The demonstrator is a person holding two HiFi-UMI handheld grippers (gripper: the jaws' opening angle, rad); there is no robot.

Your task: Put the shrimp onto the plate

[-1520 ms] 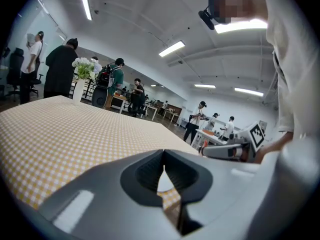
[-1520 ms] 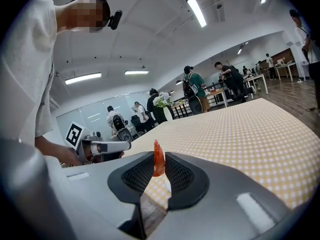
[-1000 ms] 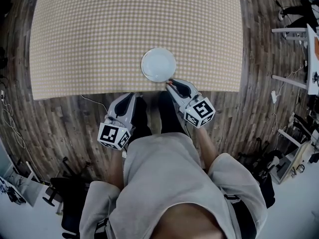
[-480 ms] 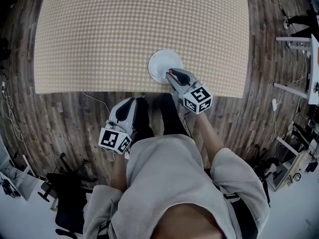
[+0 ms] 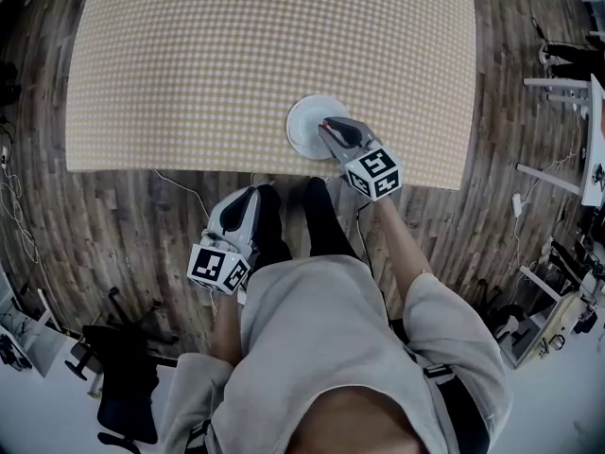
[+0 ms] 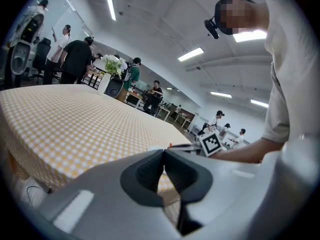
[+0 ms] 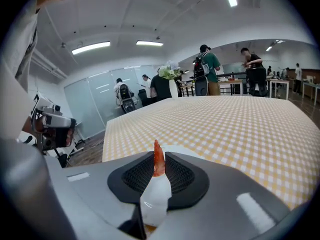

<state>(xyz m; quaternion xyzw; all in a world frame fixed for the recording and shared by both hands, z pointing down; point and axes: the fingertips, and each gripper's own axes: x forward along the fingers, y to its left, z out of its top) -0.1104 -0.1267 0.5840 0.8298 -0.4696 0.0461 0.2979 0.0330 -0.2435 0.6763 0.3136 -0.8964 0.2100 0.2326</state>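
Note:
A shrimp (image 7: 158, 181) with a whitish body and an orange-red tail is clamped between the pads of my right gripper (image 7: 158, 169), tail tip sticking up past them. In the head view that right gripper (image 5: 328, 126) reaches over the white plate (image 5: 304, 129), which sits near the front edge of the checkered table (image 5: 236, 55); a red speck of shrimp (image 5: 323, 122) shows at its tip. My left gripper (image 5: 248, 193) hangs below the table edge beside the person's legs. In the left gripper view the left gripper (image 6: 164, 160) has its jaws together with nothing between them.
The table's front edge (image 5: 189, 168) runs just behind the plate. Wood floor lies around the table, with cables at the left (image 5: 19, 225) and chairs and furniture at the right (image 5: 567, 74). People stand far off across the room (image 7: 207, 74).
My right gripper has moved forward and up from the table's front edge to over the plate, carrying the shrimp. The left gripper has stayed low by the legs.

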